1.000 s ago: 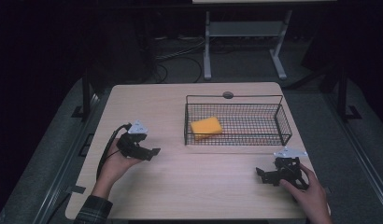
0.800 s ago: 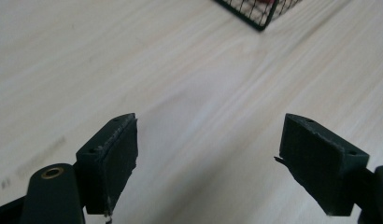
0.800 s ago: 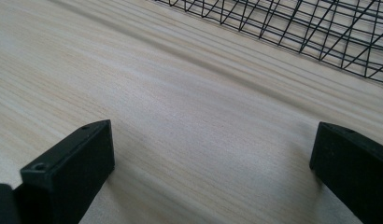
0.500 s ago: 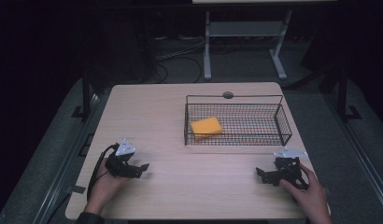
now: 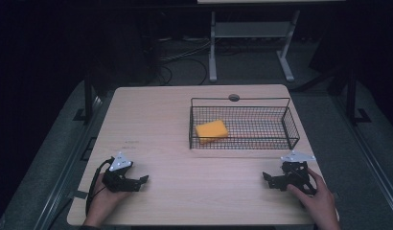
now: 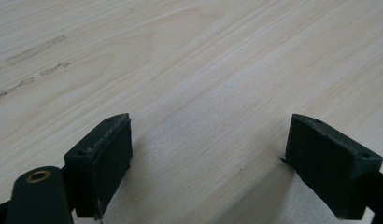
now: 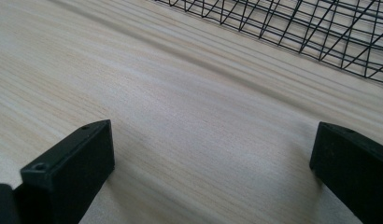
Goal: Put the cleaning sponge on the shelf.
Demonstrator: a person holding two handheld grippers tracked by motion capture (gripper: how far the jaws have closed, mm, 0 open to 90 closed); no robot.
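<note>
Sponge (image 5: 212, 130): yellow-orange block lying flat inside the wire basket (image 5: 291, 125), at the basket's left end, close to its front-left corner; nothing touches it.
Landmark: all places below are given relative to the basket, which stands on the far right part of the surface (image 5: 156, 120).
Left tool (image 5: 135, 182): near the front-left corner of the surface, well apart from the basket, to its left and toward the person; jaws spread wide with only bare wood between them in the left gripper view (image 6: 210, 161); released, grasping nothing.
Sponge long axis: runs roughly along the basket's length, slightly skewed, its near-left corner pointing at the front wall.
Basket front wall: stands between both tools and the sponge, so a reach would probably have to come over the rim from above, not straight across the surface.
Right tool (image 5: 270, 178): in front of the basket's right half, near its front wall but apart from it; jaws wide apart over bare wood, with the basket mesh showing beyond them in the right gripper view (image 7: 213, 172); released, grasping nothing.
Nearer hand: judged the right, though the sponge lies diagonally forward and left of it, toward the basket's opposite end; the left tool faces a longer diagonal forward and right.
</note>
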